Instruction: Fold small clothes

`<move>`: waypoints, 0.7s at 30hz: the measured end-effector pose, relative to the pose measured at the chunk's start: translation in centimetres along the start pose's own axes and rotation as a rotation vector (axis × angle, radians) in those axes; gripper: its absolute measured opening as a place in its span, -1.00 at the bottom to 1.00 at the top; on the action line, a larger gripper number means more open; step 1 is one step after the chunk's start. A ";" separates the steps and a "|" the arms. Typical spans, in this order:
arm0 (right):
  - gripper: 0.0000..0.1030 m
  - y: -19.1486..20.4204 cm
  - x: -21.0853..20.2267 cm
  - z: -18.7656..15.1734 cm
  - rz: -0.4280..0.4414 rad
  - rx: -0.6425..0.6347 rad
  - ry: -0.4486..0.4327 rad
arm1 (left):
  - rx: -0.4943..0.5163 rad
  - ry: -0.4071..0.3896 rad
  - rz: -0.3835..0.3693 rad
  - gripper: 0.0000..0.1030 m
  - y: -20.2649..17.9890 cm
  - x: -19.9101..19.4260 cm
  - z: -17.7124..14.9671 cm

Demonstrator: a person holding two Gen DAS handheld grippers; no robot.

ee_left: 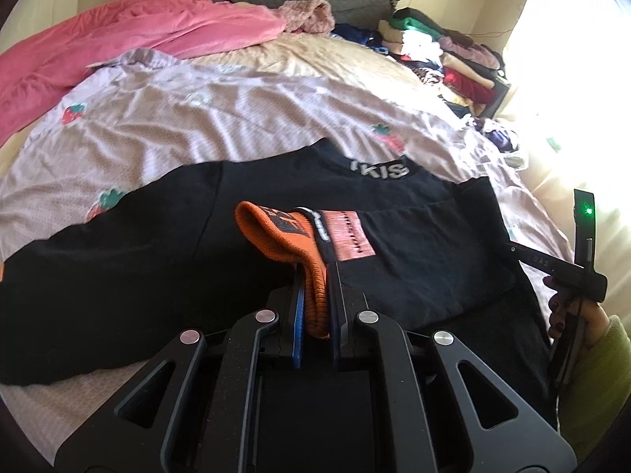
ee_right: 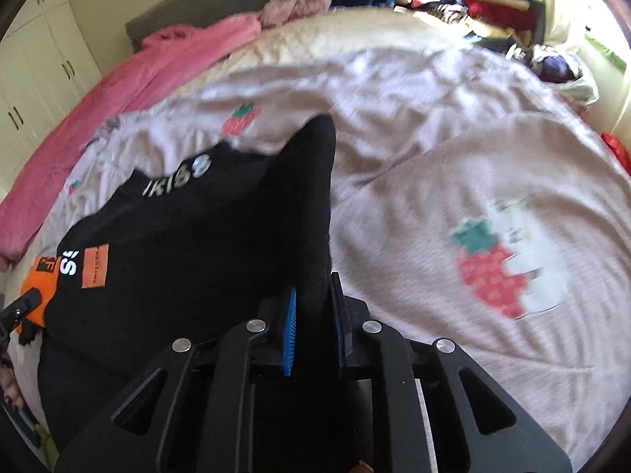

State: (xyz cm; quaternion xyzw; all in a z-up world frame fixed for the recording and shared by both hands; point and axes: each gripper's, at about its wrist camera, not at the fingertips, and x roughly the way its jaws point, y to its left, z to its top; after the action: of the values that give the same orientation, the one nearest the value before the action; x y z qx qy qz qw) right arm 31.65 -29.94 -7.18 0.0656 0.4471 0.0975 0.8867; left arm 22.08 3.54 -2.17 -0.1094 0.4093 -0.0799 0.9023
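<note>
A black sweatshirt (ee_left: 252,213) with orange cuffs, an orange chest patch and white lettering at the collar lies spread, partly rumpled, on a pale bedsheet (ee_left: 221,118) printed with strawberries. One orange cuff (ee_left: 284,236) is folded across the chest. Behind it lie a pink blanket (ee_left: 130,35), a grey headboard (top of the left wrist view) and a stack of folded clothes (ee_left: 445,51) at the far right edge of the bed. The left gripper (ee_left: 315,315) is clamped on the orange cuff. The right gripper (ee_right: 313,315) pinches a raised black fold, probably a sleeve; motion blur obscures its edges.
</note>
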 end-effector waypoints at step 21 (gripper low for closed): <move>-0.14 2.5 -4.5 -0.5 -0.001 -0.128 -0.091 | -0.032 0.056 0.090 -0.80 0.9 0.0 -1.4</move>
State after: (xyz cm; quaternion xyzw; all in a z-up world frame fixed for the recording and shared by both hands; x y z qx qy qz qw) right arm 28.35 -28.54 -3.47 0.0129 0.3992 0.1226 0.9085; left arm 21.05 4.25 -3.31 -0.1032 0.4400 -0.0358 0.8913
